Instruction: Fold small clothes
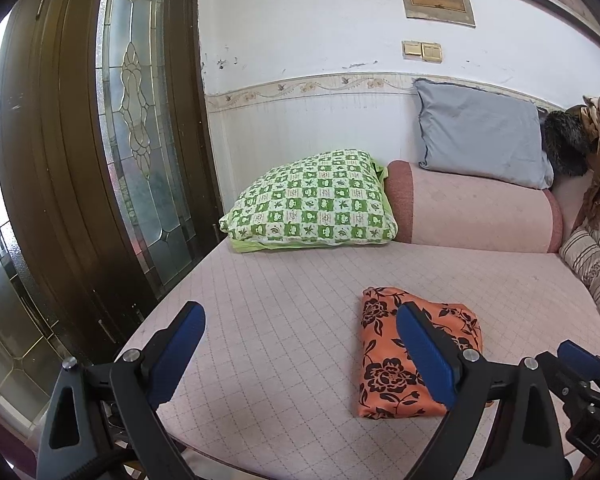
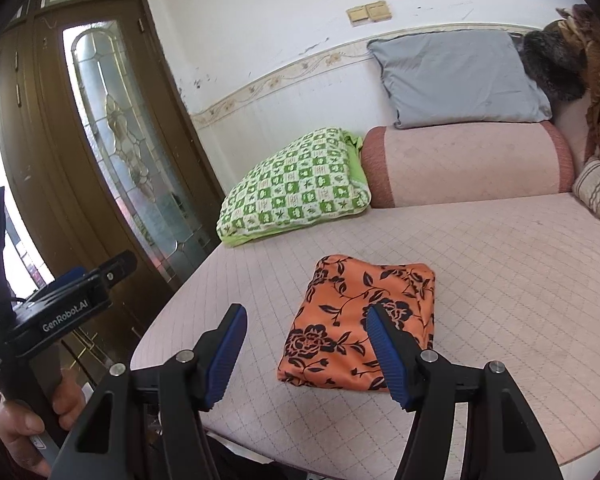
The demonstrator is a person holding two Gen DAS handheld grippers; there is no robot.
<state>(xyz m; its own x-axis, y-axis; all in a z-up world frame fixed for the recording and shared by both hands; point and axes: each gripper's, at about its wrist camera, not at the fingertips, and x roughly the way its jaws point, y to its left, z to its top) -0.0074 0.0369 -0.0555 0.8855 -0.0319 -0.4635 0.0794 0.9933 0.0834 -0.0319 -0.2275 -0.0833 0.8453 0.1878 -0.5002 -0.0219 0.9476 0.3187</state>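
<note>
- The orange, black-flowered cloth (image 2: 364,320) lies folded into a compact rectangle on the pink quilted bed (image 2: 500,280).
- Left tool (image 1: 300,328) and right tool (image 2: 306,330) hover released, holding nothing.
- Folding looks finished; the next move probably calls for a fresh garment.

bare mattress (image 2: 500,280) around folded cloth (image 2: 364,320)
</note>
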